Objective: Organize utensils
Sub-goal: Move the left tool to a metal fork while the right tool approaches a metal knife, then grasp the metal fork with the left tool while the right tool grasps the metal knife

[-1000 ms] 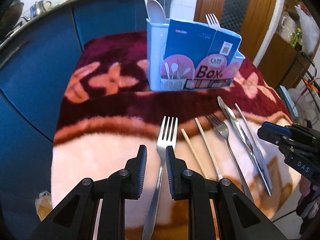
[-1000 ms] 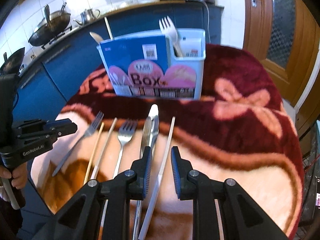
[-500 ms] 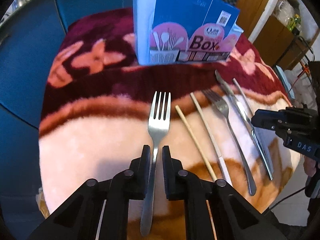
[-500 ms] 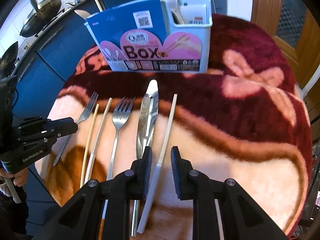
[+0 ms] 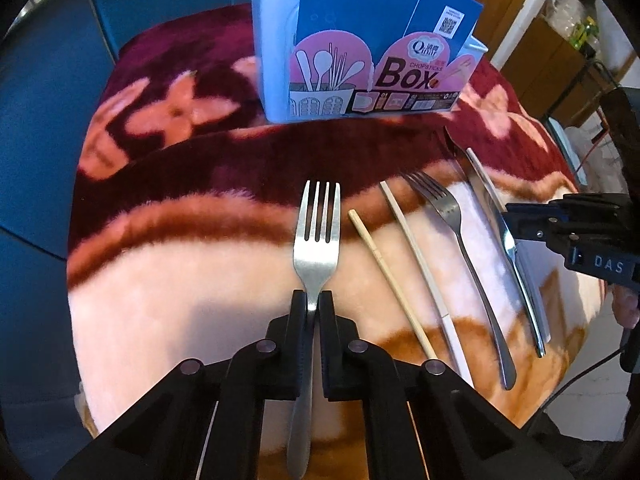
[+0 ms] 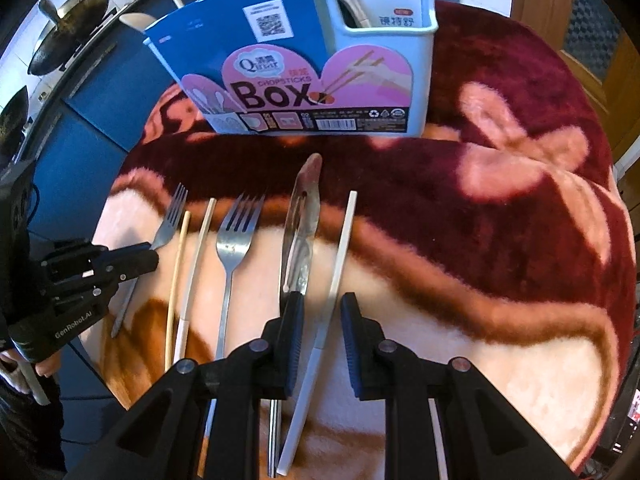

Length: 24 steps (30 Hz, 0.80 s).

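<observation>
The left gripper (image 5: 313, 300) has just closed its jaws on the neck of a fork (image 5: 318, 240) that lies on the blanket (image 5: 172, 280). The right gripper (image 6: 320, 312) has been narrowing around a white chopstick (image 6: 340, 248), pads not touching it. Farther back stands the utensil box (image 6: 384, 64).

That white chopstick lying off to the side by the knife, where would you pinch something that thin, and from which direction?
Grip the white chopstick partway along its shaft, coming from straight above with one finger on each long side. It lies flat on the plush blanket, so only its narrow width can be pinched. The right gripper already straddles it there, jaws just narrowing but not yet pressing. The knife lies close alongside, so the finger on that side needs care.
</observation>
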Available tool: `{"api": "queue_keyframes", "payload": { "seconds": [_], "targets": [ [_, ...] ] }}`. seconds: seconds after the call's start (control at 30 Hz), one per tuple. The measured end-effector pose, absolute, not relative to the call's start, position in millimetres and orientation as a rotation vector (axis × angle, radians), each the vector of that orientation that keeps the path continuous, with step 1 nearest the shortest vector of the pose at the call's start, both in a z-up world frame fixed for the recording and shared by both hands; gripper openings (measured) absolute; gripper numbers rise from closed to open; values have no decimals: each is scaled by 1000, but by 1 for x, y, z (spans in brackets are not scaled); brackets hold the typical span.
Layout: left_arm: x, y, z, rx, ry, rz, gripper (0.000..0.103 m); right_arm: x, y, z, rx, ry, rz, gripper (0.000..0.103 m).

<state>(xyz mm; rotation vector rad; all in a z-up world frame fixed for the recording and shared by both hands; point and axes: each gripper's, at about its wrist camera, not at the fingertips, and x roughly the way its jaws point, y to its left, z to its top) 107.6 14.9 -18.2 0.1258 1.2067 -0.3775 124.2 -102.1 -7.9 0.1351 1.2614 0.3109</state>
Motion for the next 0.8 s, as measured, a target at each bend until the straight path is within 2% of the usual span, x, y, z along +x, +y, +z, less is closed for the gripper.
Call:
{"api": "queue_keyframes", "payload": {
  "seconds": [0.03, 0.23, 0.5, 0.8],
  "targets": [
    [107, 16, -18, 117, 1197, -381, 5, 124, -104, -8, 139, 1258, 308, 11],
    [98, 26, -14, 41, 1122, -382, 5, 115, -112, -7, 170, 1225, 305, 7],
    [69, 29, 11, 6, 909, -398, 5, 96, -117, 12, 221, 1083, 331, 6],
    [48, 31, 36, -108, 691, -409, 5, 63, -130, 36, 270, 804, 298, 6]
  ]
}}
